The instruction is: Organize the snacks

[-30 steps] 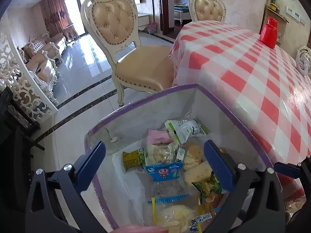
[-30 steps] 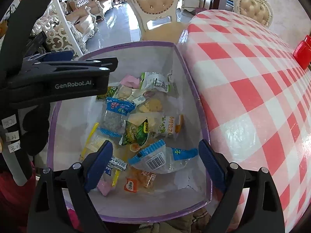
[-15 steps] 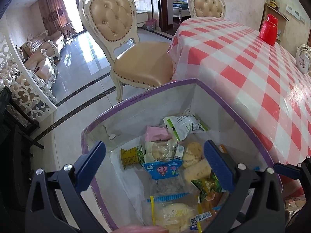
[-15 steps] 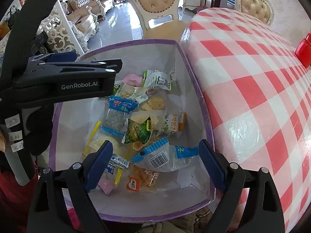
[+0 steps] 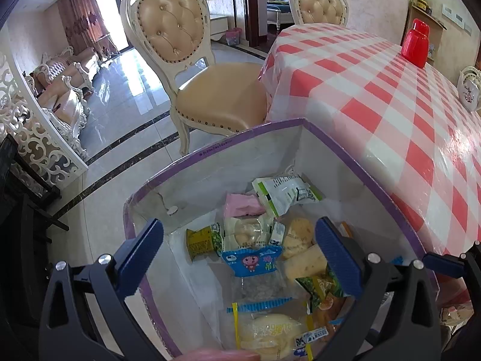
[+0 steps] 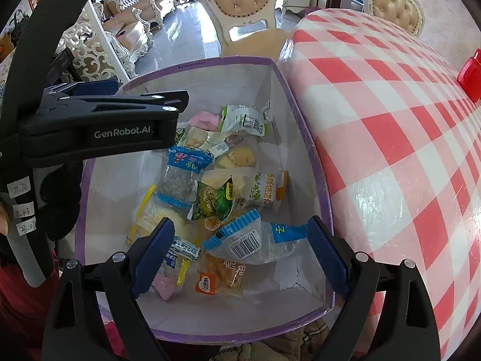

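Note:
A white box with a purple rim (image 5: 216, 147) (image 6: 210, 61) sits beside the table's edge, holding several wrapped snacks. Among them are a blue-topped clear packet (image 5: 252, 263) (image 6: 188, 162), a green-and-white packet (image 5: 284, 194) (image 6: 243, 120), a pink packet (image 5: 242, 206) and a barcode packet (image 6: 246, 242). My left gripper (image 5: 239, 248) hovers open above the box with nothing between its fingers. My right gripper (image 6: 239, 248) also stands open over the box's near end, empty. The left gripper's body (image 6: 99, 129) shows at left in the right wrist view.
A table with a red-and-white checked cloth (image 5: 390, 96) (image 6: 390, 120) lies right of the box, with a red container (image 5: 416, 43) at its far end. A cream padded chair (image 5: 210, 90) stands beyond the box on a glossy tiled floor. A white lattice screen (image 5: 36, 138) is at left.
Both grippers have risen or pulled back a little from the box, so its contents sit slightly lower in view. No snack was taken or moved; both stay open.

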`<state>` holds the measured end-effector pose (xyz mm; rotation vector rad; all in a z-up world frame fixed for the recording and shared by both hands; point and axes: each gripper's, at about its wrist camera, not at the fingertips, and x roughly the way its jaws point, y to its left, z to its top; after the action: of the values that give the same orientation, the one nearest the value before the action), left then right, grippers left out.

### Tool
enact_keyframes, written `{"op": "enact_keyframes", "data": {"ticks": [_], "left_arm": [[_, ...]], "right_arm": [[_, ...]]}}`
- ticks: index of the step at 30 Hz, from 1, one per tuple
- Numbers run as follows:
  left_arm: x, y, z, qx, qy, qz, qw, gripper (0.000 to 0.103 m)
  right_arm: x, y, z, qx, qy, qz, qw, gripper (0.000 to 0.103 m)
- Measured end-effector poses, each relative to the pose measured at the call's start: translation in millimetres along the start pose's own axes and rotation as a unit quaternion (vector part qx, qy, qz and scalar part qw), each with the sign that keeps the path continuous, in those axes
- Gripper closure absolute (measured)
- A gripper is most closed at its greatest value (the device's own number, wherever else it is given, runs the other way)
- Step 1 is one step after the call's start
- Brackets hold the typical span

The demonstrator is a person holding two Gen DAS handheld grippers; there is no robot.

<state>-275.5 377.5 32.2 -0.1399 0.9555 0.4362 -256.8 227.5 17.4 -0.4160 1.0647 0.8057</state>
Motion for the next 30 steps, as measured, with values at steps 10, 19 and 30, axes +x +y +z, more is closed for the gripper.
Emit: {"op": "enact_keyframes", "data": {"ticks": [10, 19, 30], "left_arm": [[0.8, -1.1, -0.8, 0.001, 0.001, 0.0, 1.0, 0.002], [3.8, -0.5, -3.5, 0.003, 0.006, -0.001, 1.0, 0.002], [5.3, -1.8, -3.7, 0.005, 0.009, -0.002, 0.9999, 0.002]], "right_arm": [[1.4, -0.9, -0.5, -0.001, 0.004, 0.0, 1.0, 0.016], [2.4, -0.4, -0.6, 0.0, 0.006, 0.0, 1.0, 0.016], [7.2, 0.3, -2.6, 0.003, 0.011, 0.003, 1.0, 0.016]]}}
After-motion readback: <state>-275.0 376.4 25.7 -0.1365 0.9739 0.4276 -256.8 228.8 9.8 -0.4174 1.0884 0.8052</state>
